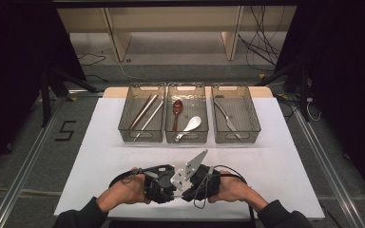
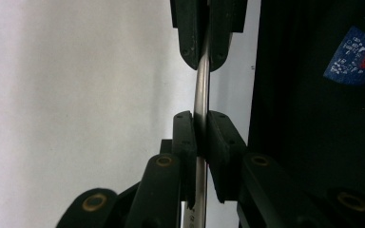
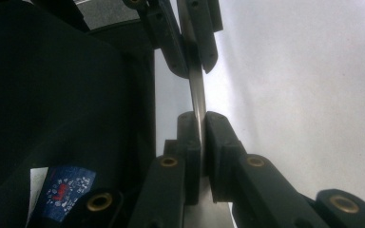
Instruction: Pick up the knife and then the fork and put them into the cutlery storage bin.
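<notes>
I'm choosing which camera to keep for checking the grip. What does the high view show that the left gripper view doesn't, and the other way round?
High view alone: three bins at the table's far side, holding chopsticks, a red spoon, a white spoon and a knife.

Left gripper view alone: the left gripper shut on a thin, slightly curved metal piece, with the right gripper clamping it farther along.

Both: the white table and the two grippers meeting.
</notes>
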A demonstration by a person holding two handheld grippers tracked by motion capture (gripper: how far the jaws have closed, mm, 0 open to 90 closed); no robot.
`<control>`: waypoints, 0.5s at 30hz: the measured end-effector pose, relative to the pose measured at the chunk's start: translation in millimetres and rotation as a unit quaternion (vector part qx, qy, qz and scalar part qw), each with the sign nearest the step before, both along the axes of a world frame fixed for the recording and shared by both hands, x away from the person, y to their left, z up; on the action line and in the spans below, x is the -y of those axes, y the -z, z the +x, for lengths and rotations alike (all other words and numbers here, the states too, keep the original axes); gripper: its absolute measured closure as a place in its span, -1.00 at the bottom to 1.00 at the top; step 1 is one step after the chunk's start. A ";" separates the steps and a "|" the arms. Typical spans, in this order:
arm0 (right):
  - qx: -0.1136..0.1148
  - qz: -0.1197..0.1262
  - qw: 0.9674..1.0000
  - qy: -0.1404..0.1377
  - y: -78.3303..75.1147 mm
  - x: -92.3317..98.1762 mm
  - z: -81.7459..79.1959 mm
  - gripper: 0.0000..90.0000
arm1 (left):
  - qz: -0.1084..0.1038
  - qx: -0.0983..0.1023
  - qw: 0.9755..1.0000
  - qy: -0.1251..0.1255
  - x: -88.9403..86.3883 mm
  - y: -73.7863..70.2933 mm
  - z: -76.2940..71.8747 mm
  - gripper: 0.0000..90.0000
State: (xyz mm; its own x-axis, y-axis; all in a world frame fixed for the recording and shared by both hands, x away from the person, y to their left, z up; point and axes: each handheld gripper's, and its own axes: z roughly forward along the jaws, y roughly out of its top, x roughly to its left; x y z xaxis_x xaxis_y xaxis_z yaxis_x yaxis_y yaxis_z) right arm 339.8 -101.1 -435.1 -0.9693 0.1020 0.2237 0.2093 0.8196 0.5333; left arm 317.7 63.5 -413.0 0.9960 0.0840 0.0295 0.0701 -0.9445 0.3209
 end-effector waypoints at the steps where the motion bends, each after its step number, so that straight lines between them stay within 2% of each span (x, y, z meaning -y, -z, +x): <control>1: 0.005 0.000 1.000 0.000 -0.4 -0.5 -0.5 0.92 | 0.003 0.000 1.000 0.000 0.2 0.2 0.5 0.79; 3: 0.004 -0.001 1.000 -0.001 0.1 -0.7 -0.5 0.92 | -0.001 -0.006 1.000 -0.005 0.1 1.3 0.6 0.78; 6: 0.007 -0.018 1.000 0.004 1.1 -0.2 -0.2 0.92 | -0.007 -0.002 1.000 -0.013 -1.8 0.6 2.5 0.78; 10: 0.012 -0.026 0.999 0.015 1.5 3.3 2.4 0.92 | -0.015 0.004 0.999 -0.030 -5.6 -2.6 6.5 0.61; 13: 0.009 -0.020 0.999 0.043 0.5 8.0 6.7 0.93 | -0.031 0.008 0.998 -0.051 -11.3 -7.5 10.5 0.50; 14: 0.011 -0.021 0.999 0.041 0.0 11.1 9.0 0.93 | -0.044 0.012 0.997 -0.064 -13.4 -8.4 12.1 0.44; 15: 0.015 -0.018 0.998 0.052 -0.3 13.4 10.3 0.93 | -0.055 0.011 0.996 -0.076 -15.6 -9.4 14.0 0.36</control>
